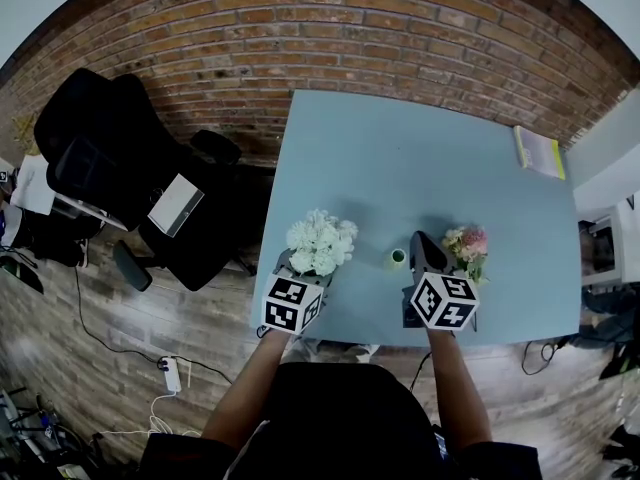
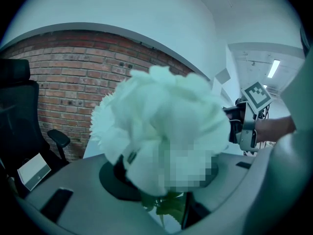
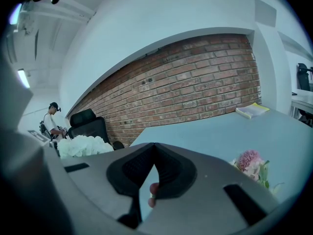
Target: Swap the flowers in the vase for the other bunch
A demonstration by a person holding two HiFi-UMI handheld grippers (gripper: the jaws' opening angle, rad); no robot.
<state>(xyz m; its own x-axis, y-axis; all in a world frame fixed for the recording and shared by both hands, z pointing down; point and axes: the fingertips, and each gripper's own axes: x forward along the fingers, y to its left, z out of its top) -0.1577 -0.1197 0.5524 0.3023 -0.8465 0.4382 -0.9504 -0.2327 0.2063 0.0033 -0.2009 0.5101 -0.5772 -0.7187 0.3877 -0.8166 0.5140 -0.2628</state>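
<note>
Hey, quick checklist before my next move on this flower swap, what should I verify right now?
1. Left gripper holding the white bunch: ok, jaws closed on its green stems.
2. Right gripper free: ok, jaws together, no flowers in them.
3. Vase ready: ok, upright between the two grippers with no flowers in it.
4. Water in the vase: cannot tell, too small in the head view.
5. Pink bunch within reach: ok, lying on the table just right of the right gripper.
6. White bunch apart from the vase: ok, it sits off to the vase's left.
</note>
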